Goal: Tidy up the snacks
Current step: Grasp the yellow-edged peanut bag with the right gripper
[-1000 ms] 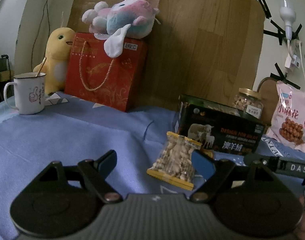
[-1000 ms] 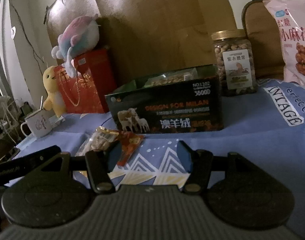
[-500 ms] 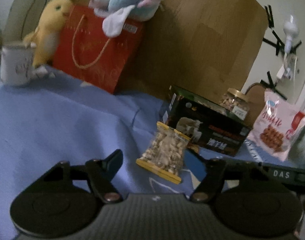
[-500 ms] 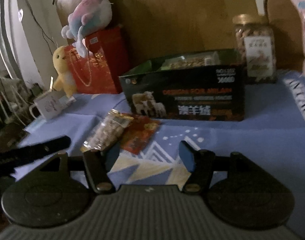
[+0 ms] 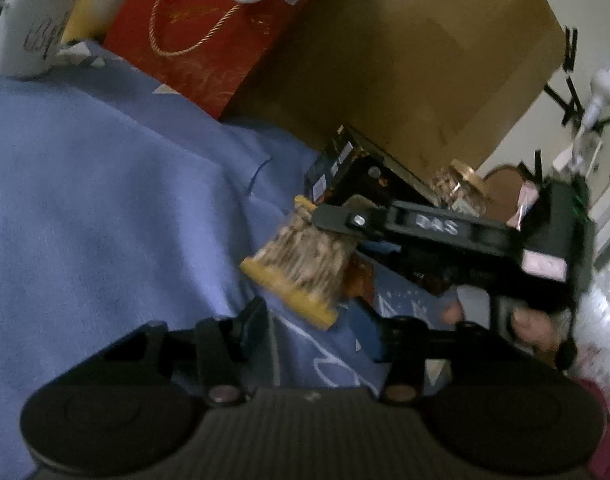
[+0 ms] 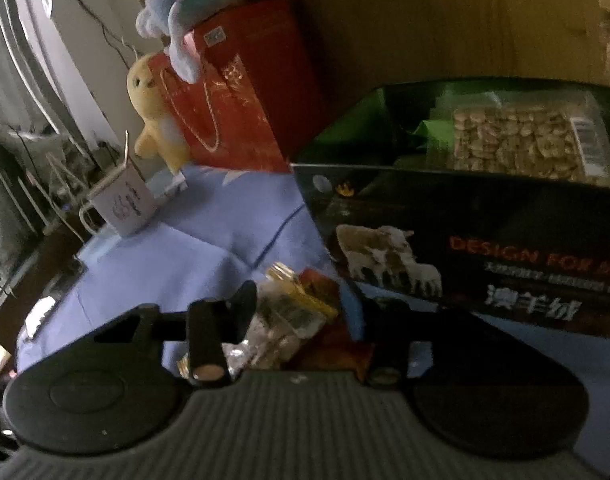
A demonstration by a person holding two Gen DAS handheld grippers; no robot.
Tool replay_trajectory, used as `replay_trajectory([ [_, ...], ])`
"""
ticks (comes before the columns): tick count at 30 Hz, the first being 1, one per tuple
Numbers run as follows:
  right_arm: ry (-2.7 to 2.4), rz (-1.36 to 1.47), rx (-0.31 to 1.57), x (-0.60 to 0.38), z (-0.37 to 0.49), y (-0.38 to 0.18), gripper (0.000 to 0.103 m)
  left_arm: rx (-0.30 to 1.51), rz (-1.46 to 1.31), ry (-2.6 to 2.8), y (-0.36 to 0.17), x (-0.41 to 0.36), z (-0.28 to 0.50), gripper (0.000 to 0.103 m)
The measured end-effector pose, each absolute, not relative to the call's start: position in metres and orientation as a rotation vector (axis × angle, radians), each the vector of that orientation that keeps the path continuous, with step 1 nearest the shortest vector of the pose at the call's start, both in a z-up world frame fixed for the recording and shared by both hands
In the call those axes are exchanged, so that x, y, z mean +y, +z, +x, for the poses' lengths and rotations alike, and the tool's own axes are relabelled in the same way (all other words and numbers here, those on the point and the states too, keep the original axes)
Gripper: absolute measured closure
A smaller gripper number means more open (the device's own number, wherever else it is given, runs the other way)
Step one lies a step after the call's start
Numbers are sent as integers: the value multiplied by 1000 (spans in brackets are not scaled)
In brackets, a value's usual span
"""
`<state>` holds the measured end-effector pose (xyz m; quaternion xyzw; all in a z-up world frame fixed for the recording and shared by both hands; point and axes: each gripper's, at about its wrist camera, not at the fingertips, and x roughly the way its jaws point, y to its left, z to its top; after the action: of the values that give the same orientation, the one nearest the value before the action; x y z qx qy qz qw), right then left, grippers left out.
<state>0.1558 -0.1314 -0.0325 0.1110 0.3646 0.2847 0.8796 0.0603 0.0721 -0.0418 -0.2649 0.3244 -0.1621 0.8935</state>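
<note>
A clear nut packet with yellow ends [image 5: 305, 264] lies on the blue cloth beside a red packet [image 5: 359, 284], in front of the dark open box [image 5: 345, 176]. My left gripper [image 5: 311, 330] is open and empty, just short of the nut packet. My right gripper [image 6: 303, 308] is open, low over both packets; the nut packet [image 6: 281, 320] and the red packet [image 6: 329, 344] sit between its fingers. In the left wrist view the right gripper [image 5: 445, 232] reaches over the packets. The box [image 6: 485, 248] holds a tray of nuts [image 6: 521, 140].
A red gift bag [image 5: 201, 28] with plush toys stands at the back, a white mug [image 5: 29, 36] at far left. A nut jar [image 5: 461, 188] stands behind the box. A brown board [image 5: 417, 52] backs the scene.
Both grippers moved forward and down toward the packets. The right gripper now straddles the nut and red packets; earlier they lay ahead of it.
</note>
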Motion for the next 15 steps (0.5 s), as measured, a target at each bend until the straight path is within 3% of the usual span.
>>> replay_trajectory([
  [2, 621, 209, 752, -132, 146, -28, 73, 662, -578, -346, -45, 75, 61, 57],
  [8, 648, 221, 797, -153, 106, -30, 79, 632, -620, -366, -48, 81, 57, 57],
  [13, 624, 254, 776, -171, 78, -32, 74, 609, -654, -367, -48, 88, 53, 57],
  [15, 617, 280, 765, -181, 73, -36, 63, 616, -650, -359, -48, 87, 54, 57],
])
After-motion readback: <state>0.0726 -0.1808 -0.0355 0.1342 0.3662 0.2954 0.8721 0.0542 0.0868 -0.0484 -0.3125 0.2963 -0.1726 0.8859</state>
